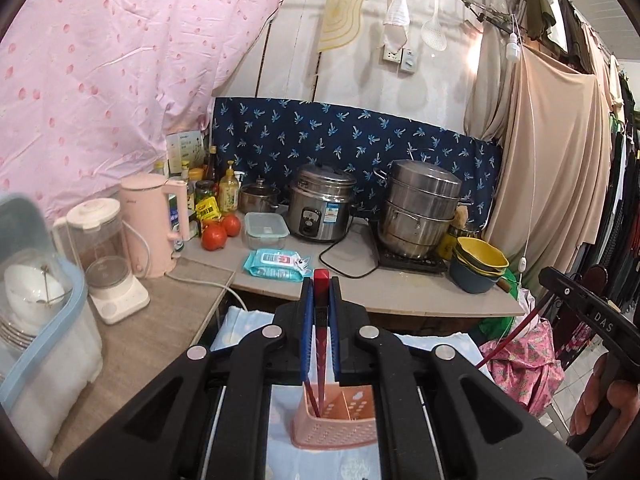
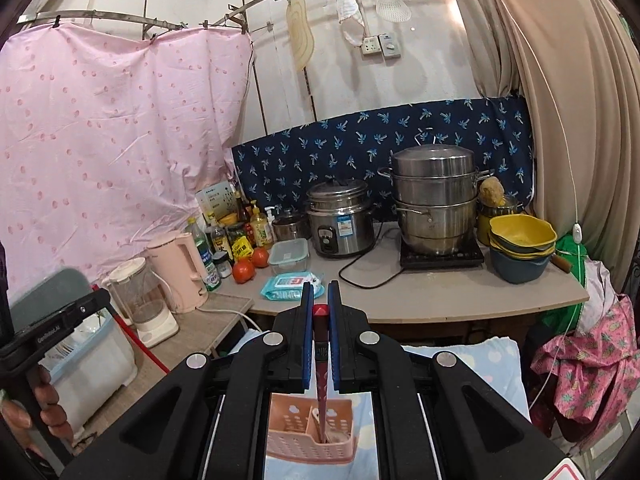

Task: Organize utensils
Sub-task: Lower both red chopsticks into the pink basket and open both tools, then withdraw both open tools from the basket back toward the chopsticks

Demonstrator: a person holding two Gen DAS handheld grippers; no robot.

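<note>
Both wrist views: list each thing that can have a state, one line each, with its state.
left gripper: jaws shut on a red chopstick
right gripper: jaws shut on a second red chopstick
pink basket: upright, both chopstick tips inside it
rice cooker: lid on
steamer pot: lid on
food container: lid clipped on
blender jug: lid on

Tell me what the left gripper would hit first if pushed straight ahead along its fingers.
Likely the wet-wipes pack on the counter edge, right beyond the left gripper and its red chopstick; depth is uncertain.
</note>
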